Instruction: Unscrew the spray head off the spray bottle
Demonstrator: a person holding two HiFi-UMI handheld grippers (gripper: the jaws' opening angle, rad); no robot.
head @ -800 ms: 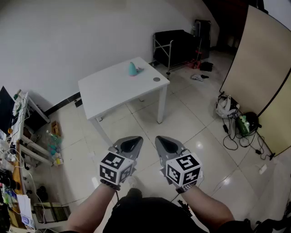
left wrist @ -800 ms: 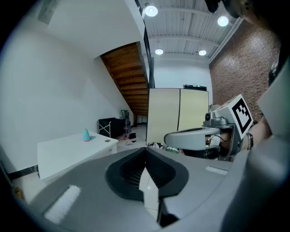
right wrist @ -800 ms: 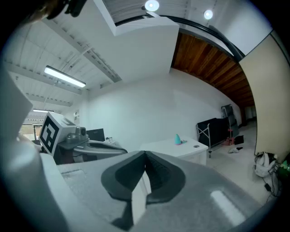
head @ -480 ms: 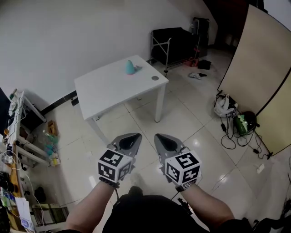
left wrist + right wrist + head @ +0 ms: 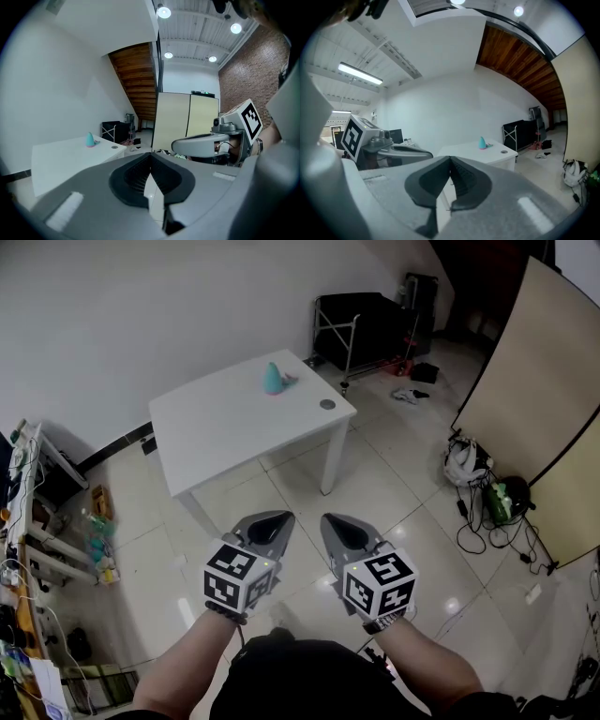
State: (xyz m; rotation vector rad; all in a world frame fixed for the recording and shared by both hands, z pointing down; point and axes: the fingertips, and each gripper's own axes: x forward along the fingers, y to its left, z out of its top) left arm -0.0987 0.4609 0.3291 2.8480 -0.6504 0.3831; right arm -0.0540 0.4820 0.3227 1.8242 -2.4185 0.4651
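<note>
A teal spray bottle (image 5: 273, 379) with its spray head stands at the far side of a white table (image 5: 225, 427); it also shows in the left gripper view (image 5: 89, 139) and the right gripper view (image 5: 482, 143). A small round cap-like object (image 5: 327, 404) lies near the table's right corner. My left gripper (image 5: 274, 518) and right gripper (image 5: 336, 518) are held side by side over the floor, well short of the table. Both are shut with nothing between the jaws.
A black cart with a metal frame (image 5: 361, 324) stands behind the table. A beige panel (image 5: 534, 399) leans at the right, with bags and cables (image 5: 487, 493) on the floor beside it. Cluttered shelves (image 5: 37, 549) line the left wall. Glossy tiled floor (image 5: 375, 484) lies between me and the table.
The view has shifted slightly; the table sits a little differently in the frame. Both grippers keep their place side by side and stay shut.
</note>
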